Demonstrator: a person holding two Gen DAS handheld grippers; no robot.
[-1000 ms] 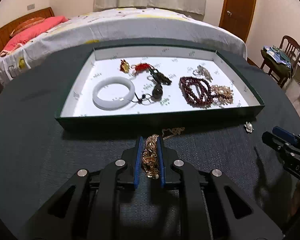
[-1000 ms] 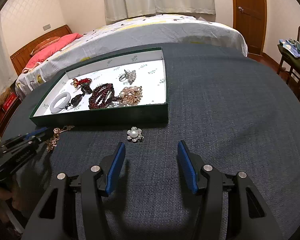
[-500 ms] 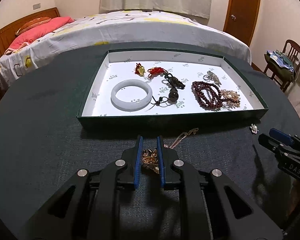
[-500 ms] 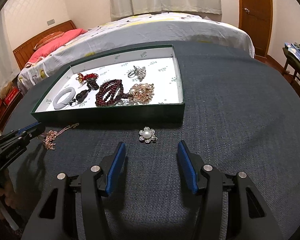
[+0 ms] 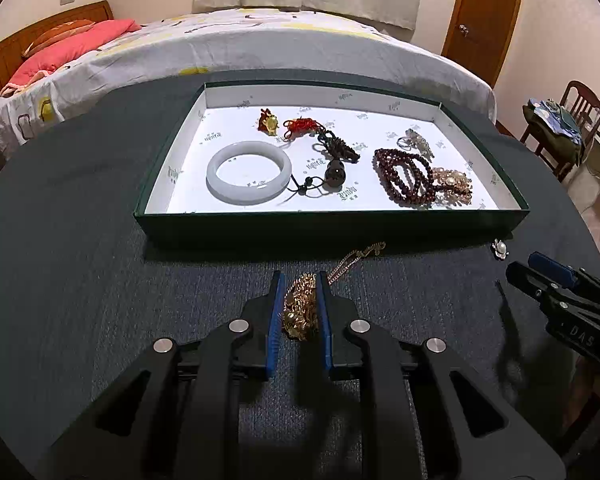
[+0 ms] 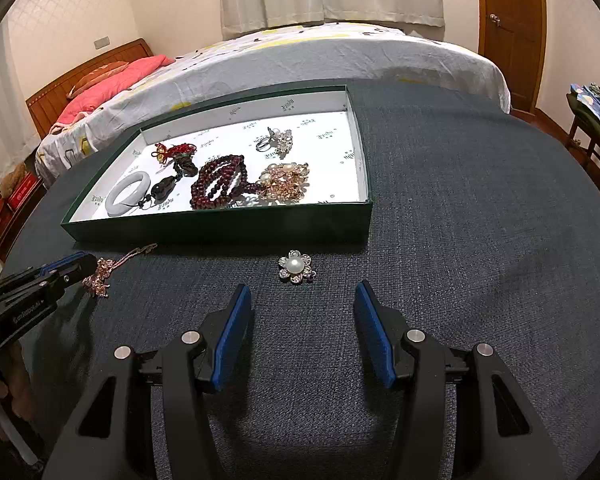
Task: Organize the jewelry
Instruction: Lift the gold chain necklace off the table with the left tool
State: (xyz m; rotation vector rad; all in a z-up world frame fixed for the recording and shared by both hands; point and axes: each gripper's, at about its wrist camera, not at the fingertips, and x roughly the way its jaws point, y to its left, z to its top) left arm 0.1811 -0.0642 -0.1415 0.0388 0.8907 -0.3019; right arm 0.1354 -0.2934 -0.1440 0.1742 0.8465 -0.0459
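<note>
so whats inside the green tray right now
The green tray holds a white bangle, a red tassel charm, a dark pendant, maroon beads, a gold-pearl cluster and a silver brooch. Whatever is beneath them is hidden.

A gold necklace (image 5: pixel 300 308) is clamped between the blue pads of the left tongs (image 5: pixel 299 280), with its chain trailed far and right across the dark bench (image 5: pixel 80 280). Just beyond, a green tray (image 5: pixel 332 228) is set, in which a white bangle (image 5: pixel 249 172), a dark pendant (image 5: pixel 335 170), a red-tasselled charm (image 5: pixel 300 126), maroon beads (image 5: pixel 404 176) and a pearl cluster (image 5: pixel 452 184) are laid. A pearl brooch (image 5: pixel 500 249) is seen near the tray's right corner, with the right tongs (image 5: pixel 540 276) near it.
</note>
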